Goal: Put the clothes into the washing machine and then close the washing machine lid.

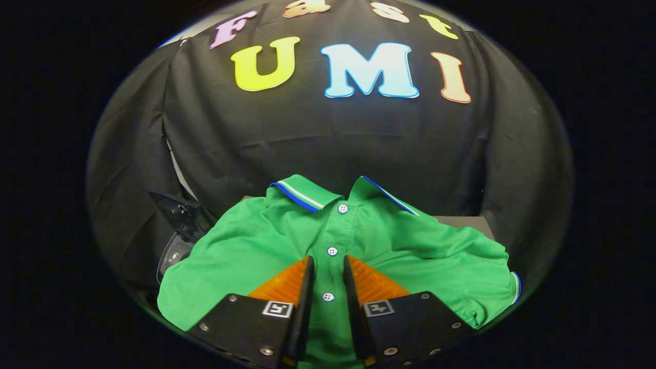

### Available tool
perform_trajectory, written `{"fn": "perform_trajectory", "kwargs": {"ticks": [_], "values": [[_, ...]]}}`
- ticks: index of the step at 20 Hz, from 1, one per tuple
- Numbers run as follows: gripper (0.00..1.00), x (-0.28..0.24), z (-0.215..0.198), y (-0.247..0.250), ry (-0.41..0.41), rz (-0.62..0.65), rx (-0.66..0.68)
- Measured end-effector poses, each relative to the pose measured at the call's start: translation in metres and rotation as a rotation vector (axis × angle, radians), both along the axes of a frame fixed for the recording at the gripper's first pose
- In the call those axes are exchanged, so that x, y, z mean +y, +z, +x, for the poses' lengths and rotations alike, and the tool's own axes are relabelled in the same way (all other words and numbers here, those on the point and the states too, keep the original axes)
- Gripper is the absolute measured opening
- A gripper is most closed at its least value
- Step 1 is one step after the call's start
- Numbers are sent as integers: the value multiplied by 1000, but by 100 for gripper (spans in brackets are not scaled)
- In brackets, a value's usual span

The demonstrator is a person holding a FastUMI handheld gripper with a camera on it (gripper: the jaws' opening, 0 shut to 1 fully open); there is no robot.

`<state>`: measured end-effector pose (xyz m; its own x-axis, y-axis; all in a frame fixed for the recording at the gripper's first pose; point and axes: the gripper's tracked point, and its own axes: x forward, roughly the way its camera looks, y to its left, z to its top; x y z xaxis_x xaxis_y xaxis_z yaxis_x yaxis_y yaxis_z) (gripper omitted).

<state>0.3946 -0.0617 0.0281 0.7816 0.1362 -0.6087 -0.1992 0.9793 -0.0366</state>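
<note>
A green polo shirt (256,246) with a blue-and-white striped collar and white buttons lies spread out, collar away from me. My gripper (328,266) is down on its front, the two fingers close together with the button placket pinched in the narrow gap between them. One button shows between the fingers and two more lie just beyond the tips. To the left of the shirt a dark hinged part (179,212) and a rounded glossy piece (174,253) stick out from under the cloth; they look like part of the washing machine, mostly hidden.
A grey flat surface (474,223) shows under the shirt's right sleeve. The black cloth wall (328,138) stands close behind the shirt and wraps around both sides.
</note>
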Motion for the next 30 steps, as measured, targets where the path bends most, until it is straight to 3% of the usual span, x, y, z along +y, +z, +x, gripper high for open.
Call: {"fn": "perform_trajectory", "kwargs": {"ticks": [4, 9, 18, 30], "values": [[1, 4, -5, 4, -5, 55, -13], [0, 22, -14, 34, -27, 168, -76], [0, 94, -38, 95, 75, 260, -174], [0, 201, -55, 98, 176, 302, -187]]}}
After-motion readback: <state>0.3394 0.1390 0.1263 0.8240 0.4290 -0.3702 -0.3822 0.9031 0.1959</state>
